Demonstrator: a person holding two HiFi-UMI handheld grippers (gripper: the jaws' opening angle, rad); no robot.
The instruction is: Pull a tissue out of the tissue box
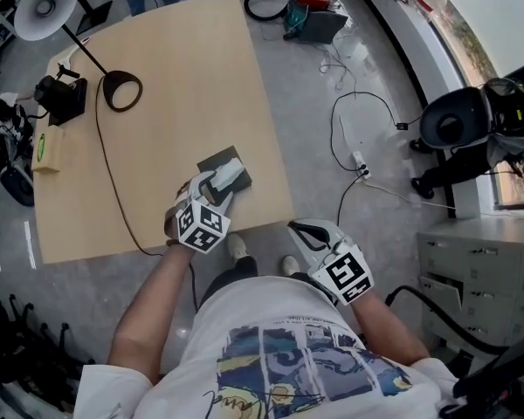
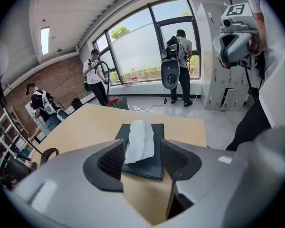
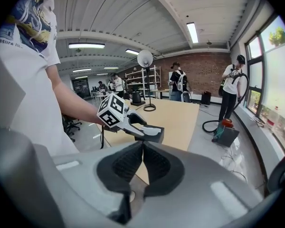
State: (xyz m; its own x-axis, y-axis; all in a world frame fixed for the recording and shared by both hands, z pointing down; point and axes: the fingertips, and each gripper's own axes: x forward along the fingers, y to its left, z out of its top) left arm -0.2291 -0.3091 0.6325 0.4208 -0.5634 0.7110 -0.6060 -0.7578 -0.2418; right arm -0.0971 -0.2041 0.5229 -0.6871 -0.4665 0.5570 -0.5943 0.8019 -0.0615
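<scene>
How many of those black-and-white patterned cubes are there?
2. The left cube sits on the left gripper, at the tissue box on the table. The right cube sits on the right gripper, just off the table's near edge. None seems hidden.

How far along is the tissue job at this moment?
Done: the left gripper is at the tissue box, its open jaws either side of the standing tissue. In hand: no grip yet. Left: close on the tissue and pull it out. The right gripper is shut, empty.
</scene>
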